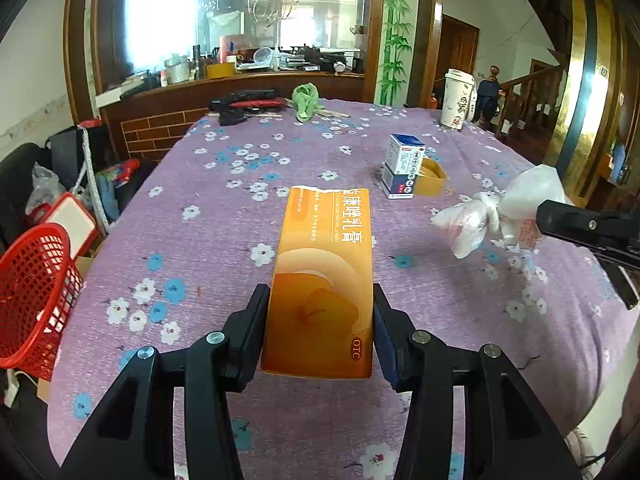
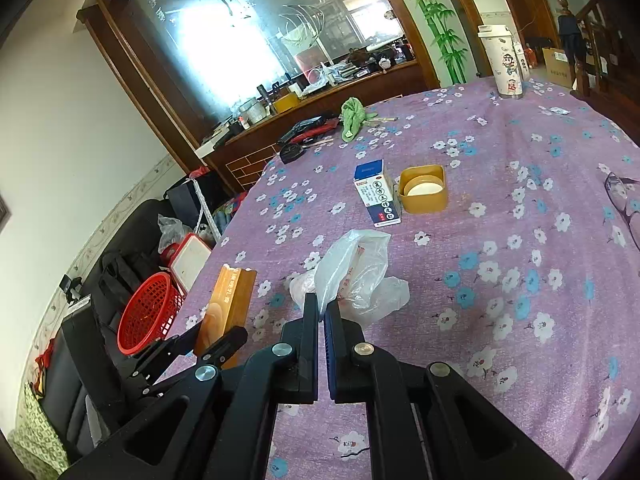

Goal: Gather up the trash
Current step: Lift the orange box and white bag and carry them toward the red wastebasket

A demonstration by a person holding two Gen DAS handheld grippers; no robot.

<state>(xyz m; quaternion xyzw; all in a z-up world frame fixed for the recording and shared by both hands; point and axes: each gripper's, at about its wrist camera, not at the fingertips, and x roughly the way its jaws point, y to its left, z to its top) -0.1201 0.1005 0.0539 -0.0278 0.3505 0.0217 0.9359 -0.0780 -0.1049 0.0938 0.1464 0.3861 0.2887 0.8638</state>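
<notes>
My left gripper (image 1: 320, 300) is shut on an orange medicine carton (image 1: 324, 276) with a torn far end, held above the purple flowered tablecloth (image 1: 208, 240). The carton also shows in the right wrist view (image 2: 230, 300). My right gripper (image 2: 323, 308) is shut on a crumpled clear plastic bag (image 2: 360, 272), lifted over the table; the bag also shows in the left wrist view (image 1: 492, 216). A red mesh basket (image 1: 32, 300) stands off the table's left edge, lower down; it also shows in the right wrist view (image 2: 148, 312).
A blue-white medicine box (image 2: 376, 194) and a yellow tub (image 2: 424, 188) sit mid-table. A white cup (image 2: 506, 62), a green cloth (image 2: 352, 118) and black tools (image 1: 244, 104) lie at the far side. Glasses (image 2: 624, 200) lie right. Bags and clutter crowd the floor at left.
</notes>
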